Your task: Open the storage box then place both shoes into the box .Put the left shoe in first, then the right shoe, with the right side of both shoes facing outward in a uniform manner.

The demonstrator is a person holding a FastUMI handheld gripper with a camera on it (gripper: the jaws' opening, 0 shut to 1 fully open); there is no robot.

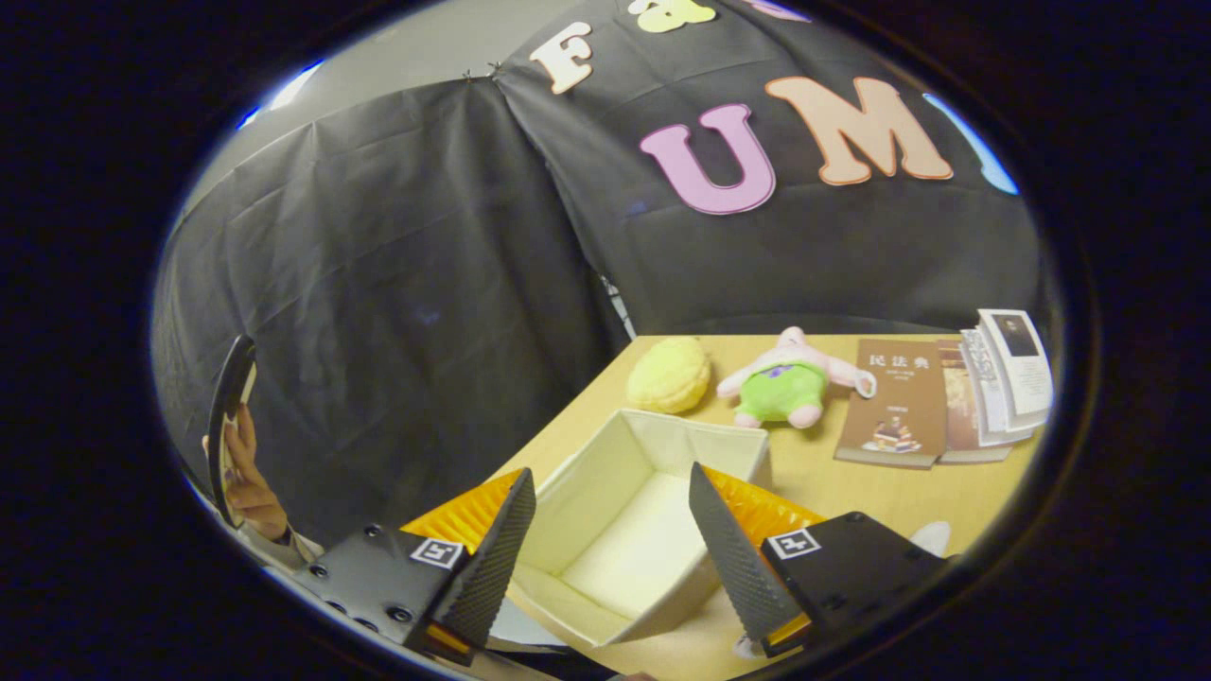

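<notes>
Storage box point(643, 530) (open-topped) between the gripper's point(610, 553) spread, unladen fingers.

On the wooden surface point(851, 492), a yellow round plush point(669, 375) lies beside a pink plush toy in green shorts point(791, 382), the two apart. Next to the toy, a brown book point(894, 405) lies flat, partly overlapped by further books and booklets point(1005, 378). Off the surface, against the black cloth wall point(397, 284), a person's hand point(248, 482) holds up a dark phone point(230, 416).

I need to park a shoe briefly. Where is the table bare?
Bare table lies between the open storage box and the books. Crowded along the far edge: yellow plush, pink starfish plush, books. The gripper hangs open above the box.
</notes>
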